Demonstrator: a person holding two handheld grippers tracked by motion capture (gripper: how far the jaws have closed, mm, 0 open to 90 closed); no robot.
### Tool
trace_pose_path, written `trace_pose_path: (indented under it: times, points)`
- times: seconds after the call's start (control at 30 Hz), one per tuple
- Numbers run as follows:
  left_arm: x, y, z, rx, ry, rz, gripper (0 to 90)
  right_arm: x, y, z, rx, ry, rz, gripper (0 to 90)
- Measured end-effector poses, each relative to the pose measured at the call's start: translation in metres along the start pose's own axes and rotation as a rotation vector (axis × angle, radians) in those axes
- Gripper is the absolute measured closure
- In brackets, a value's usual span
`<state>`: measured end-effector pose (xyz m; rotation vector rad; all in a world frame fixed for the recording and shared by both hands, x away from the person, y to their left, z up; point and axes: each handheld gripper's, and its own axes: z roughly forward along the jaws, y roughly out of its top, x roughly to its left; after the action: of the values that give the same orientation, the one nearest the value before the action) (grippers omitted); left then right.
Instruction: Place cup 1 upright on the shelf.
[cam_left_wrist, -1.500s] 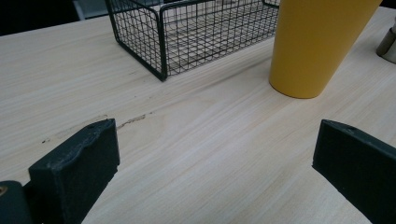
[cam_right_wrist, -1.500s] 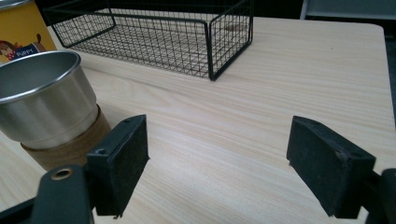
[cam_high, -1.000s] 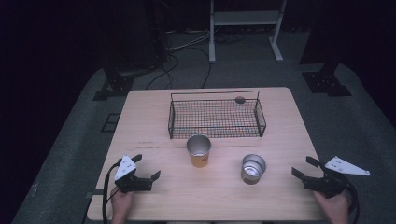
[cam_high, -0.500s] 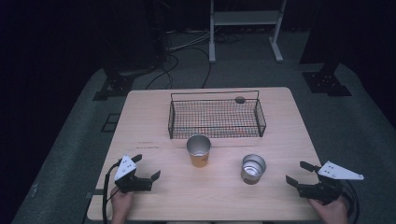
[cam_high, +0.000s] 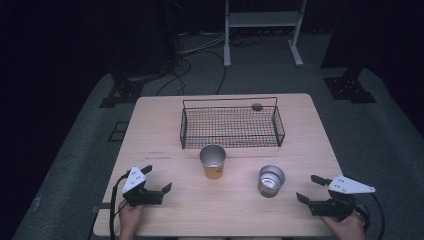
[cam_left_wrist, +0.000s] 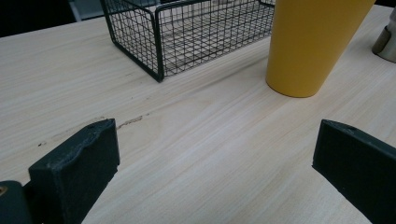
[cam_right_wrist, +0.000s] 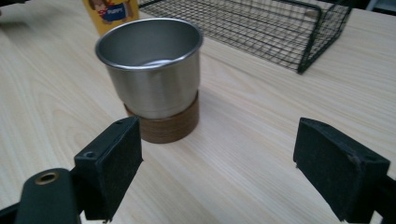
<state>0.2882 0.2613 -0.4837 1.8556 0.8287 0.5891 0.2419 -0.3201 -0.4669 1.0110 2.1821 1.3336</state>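
A yellow cup (cam_high: 213, 162) stands mid-table, its cone large in the left gripper view (cam_left_wrist: 313, 42). To its right a steel cup (cam_high: 271, 181) sits on a brown wooden base (cam_right_wrist: 163, 126). My left gripper (cam_high: 157, 178) rests open near the front left edge, its jaws (cam_left_wrist: 215, 154) wide apart over bare wood. My right gripper (cam_high: 307, 188) is at the front right, pointing at the steel cup (cam_right_wrist: 154, 70). Its jaws (cam_right_wrist: 217, 158) have just been opening and stand apart with nothing between them.
A black wire basket (cam_high: 183, 129) stands behind the cups (cam_left_wrist: 159, 42) (cam_right_wrist: 322, 14), with a small dark object (cam_high: 257, 106) at its far right corner. Bare wood lies between the grippers along the front edge. Dark floor, cables and stand legs surround the table.
My right gripper has shifted left, nearer the steel cup. The left gripper and both cups have not moved.
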Motion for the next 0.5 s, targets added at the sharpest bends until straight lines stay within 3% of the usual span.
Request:
trace_pose_path:
  times: [0.5]
  points:
    - [0.0, 0.0, 0.0, -0.003, -0.001, -0.002, 0.0, 0.019, 0.015, 0.025, 0.052, 0.081, -0.059, 13.8]
